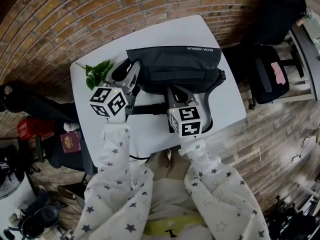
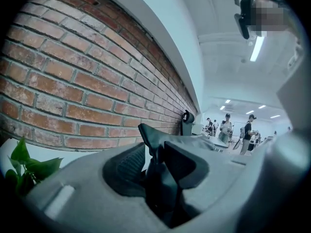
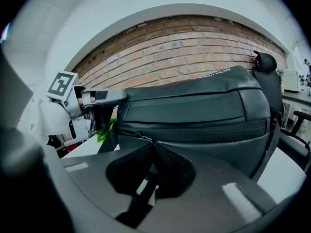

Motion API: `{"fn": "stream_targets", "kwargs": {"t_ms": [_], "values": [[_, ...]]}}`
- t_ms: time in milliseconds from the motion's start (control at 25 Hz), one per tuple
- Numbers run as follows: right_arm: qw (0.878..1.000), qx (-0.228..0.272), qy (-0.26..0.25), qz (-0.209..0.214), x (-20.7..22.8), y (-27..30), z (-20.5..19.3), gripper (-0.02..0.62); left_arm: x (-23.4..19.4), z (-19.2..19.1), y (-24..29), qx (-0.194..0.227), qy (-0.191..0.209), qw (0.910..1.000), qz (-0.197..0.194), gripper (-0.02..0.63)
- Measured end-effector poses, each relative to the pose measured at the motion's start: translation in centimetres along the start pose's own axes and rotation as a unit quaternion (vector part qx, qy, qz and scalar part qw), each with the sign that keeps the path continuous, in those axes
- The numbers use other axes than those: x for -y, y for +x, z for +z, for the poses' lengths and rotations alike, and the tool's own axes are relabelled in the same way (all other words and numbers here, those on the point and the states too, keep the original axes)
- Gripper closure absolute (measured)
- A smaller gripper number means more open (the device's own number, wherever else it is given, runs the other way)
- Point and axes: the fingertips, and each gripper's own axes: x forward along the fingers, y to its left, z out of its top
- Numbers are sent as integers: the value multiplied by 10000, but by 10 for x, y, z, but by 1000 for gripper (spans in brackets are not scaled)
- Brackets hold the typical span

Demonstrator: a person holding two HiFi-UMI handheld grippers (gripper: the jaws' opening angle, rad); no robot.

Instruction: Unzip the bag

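Right gripper (image 3: pixel 153 147) pinches zipper pull (image 3: pixel 144 138) of boxy black fabric bag (image 3: pixel 194 110)

Shared office or lab workspace, not a home. Noted close by: exposed brick wall (image 2: pixel 73 81), plain white table (image 1: pixel 165 31) set against it, black swivel chair (image 1: pixel 270 74) on a wood-plank floor (image 1: pixel 280 134), sprig of green leaves (image 1: pixel 98 73) at the table edge. Noted further back: long open room under ceiling strip lights (image 2: pixel 256 48), with several people (image 2: pixel 248 130) standing among more tables and chairs.
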Motion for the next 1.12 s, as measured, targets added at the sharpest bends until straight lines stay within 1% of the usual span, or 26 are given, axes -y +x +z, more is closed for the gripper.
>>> {"fn": "stream_targets", "kwargs": {"t_ms": [520, 720, 1120], "values": [[9992, 57, 166, -371, 27, -12, -1, 577, -4, -2, -1, -7, 43, 9998, 189, 483], [9989, 62, 182, -424, 30, -14, 0, 577, -5, -2, -2, 27, 15, 9996, 268, 483], [9978, 79, 323, -576, 42, -21, 2, 577, -7, -4, -2, 31, 12, 9995, 308, 483]]}}
